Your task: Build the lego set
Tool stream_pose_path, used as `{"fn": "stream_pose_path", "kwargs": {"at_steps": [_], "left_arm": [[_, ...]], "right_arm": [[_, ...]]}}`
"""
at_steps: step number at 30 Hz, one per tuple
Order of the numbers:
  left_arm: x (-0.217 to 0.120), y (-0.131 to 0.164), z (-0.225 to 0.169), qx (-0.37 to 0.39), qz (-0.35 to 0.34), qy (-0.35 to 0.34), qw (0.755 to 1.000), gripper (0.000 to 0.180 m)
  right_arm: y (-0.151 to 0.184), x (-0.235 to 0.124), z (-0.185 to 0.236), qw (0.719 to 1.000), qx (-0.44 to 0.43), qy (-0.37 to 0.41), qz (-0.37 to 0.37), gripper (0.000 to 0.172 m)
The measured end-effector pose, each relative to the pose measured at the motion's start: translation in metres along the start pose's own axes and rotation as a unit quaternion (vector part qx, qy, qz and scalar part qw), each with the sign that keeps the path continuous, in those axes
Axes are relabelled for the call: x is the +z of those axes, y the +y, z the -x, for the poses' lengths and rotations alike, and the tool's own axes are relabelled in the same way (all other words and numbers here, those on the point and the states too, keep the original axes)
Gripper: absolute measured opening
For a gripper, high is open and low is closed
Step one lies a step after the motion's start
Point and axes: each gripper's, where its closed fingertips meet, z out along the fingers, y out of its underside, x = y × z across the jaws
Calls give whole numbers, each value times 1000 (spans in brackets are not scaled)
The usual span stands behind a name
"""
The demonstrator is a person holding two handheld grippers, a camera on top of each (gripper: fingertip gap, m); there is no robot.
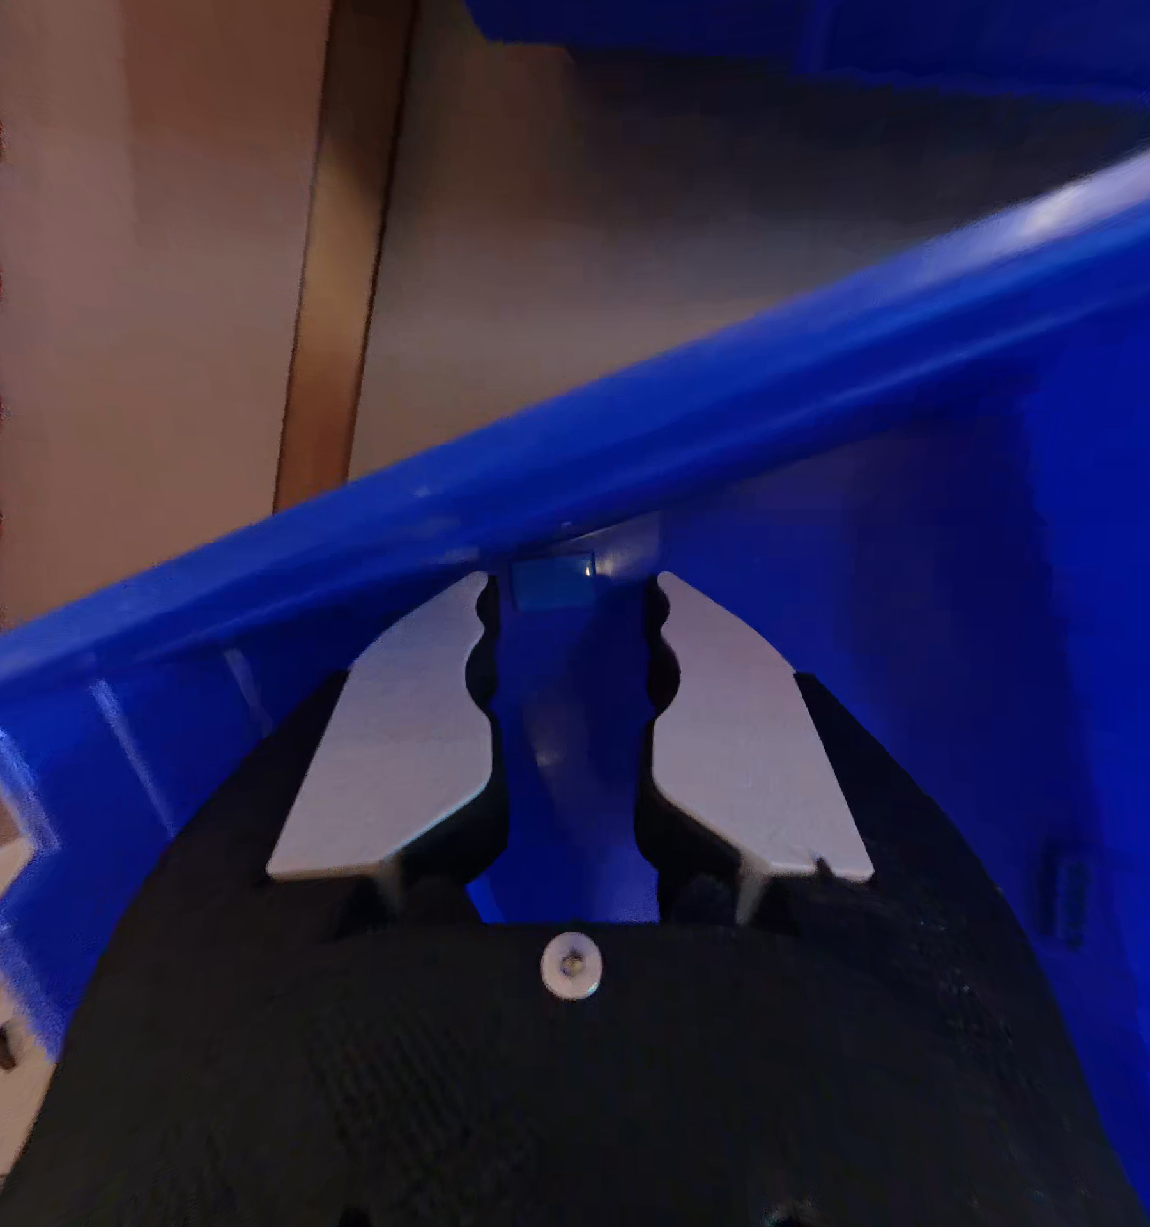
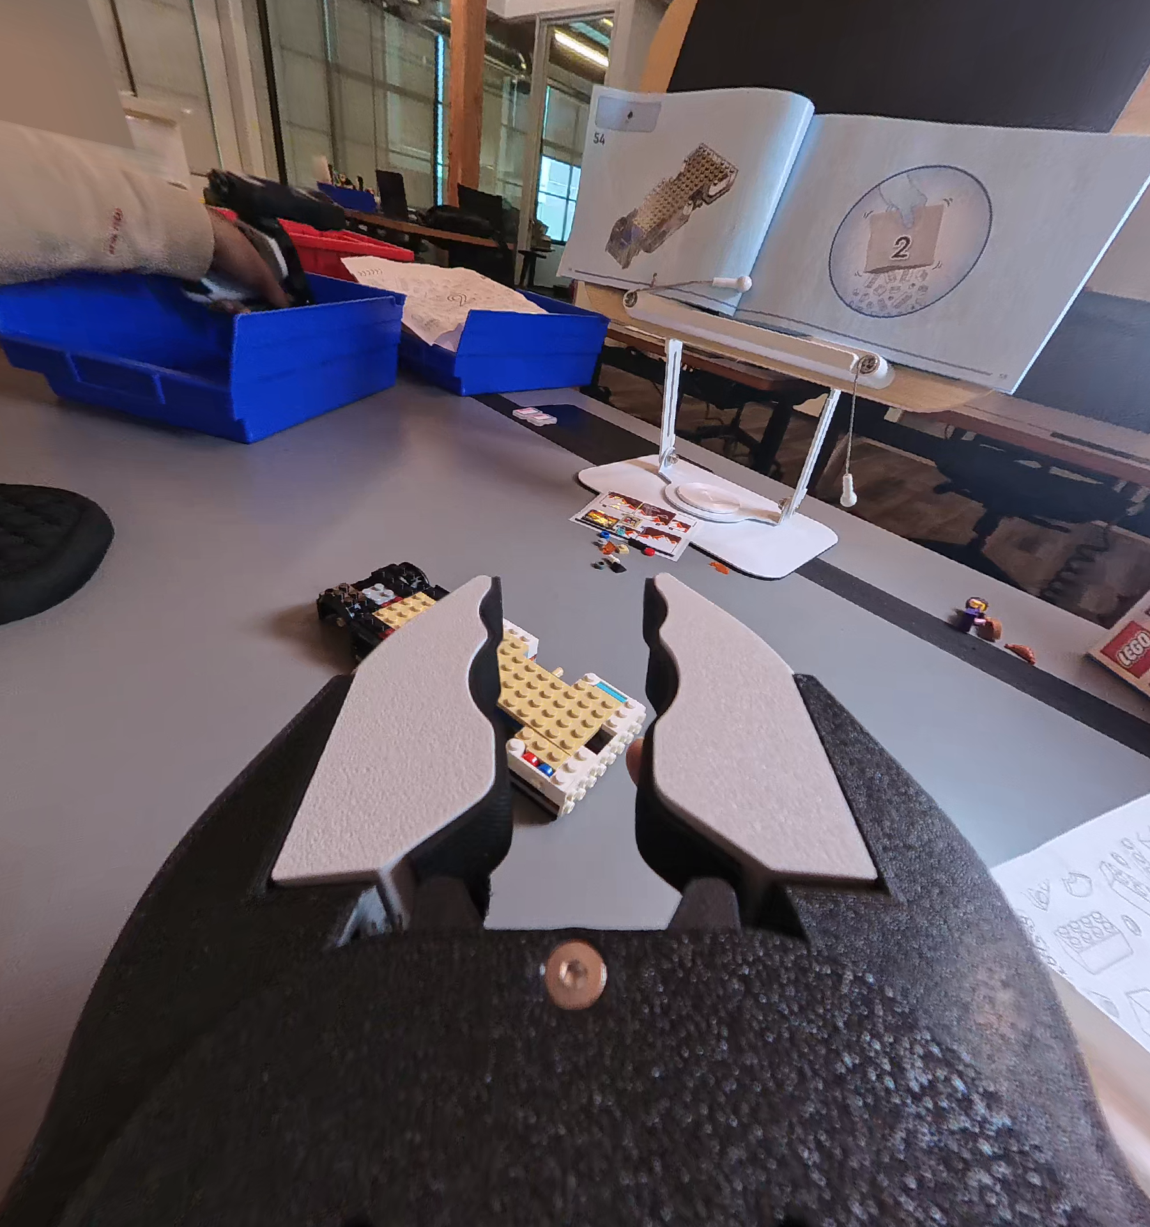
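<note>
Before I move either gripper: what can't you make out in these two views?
- Left wrist view: blue bin interior blurred and dark; the small blue piece at the left gripper is unidentifiable.
- Right wrist view: the brick model is partly hidden behind the right gripper; a sleeve hides the bin's contents.

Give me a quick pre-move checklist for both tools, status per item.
1. Left tool open: ok, the fingers stand apart inside the blue bin.
2. Left tool holding anything: cannot tell for certain; a small blue piece sits at the fingertips, near the left finger, and the view is blurred.
3. Left tool clear of the bin rim: not ok, the rim runs right across the fingertips.
4. Right tool open: ok, the fingers are apart with nothing pressed between them.
5. Brick model placed: ok, it lies on the grey table below the right tool.
6. Instruction booklet readable: ok, open on its white stand.
</note>
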Motion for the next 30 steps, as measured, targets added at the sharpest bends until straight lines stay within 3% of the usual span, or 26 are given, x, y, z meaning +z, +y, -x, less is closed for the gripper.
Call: {"fn": "stream_pose_path", "kwargs": {"at_steps": [7,15,16,21,25,26,30], "left_arm": [[3,2,2,-51,-18,42,998,27],[-4,6,-11,11,-25,63,998,23],[-11,4,-17,33,-36,68,996,0],[-96,-16,-58,161,-133,78,975,0],[-133,-18,-66,198,-163,61,965,0],[-130,-17,-65,185,-162,67,967,0],[-62,8,-66,77,-88,121,986,44]], "right_arm": [[-1,-3,-1,1000,0,3,2,41],[-7,-3,-3,1000,0,8,-8,40],[-8,-3,-3,1000,1,10,-10,40],[-7,-3,-3,1000,-2,15,-8,41],[-3,-1,-2,1000,2,11,-2,41],[-2,-1,-2,1000,2,10,-1,41],[1,1,-1,1000,-1,9,4,41]]}}
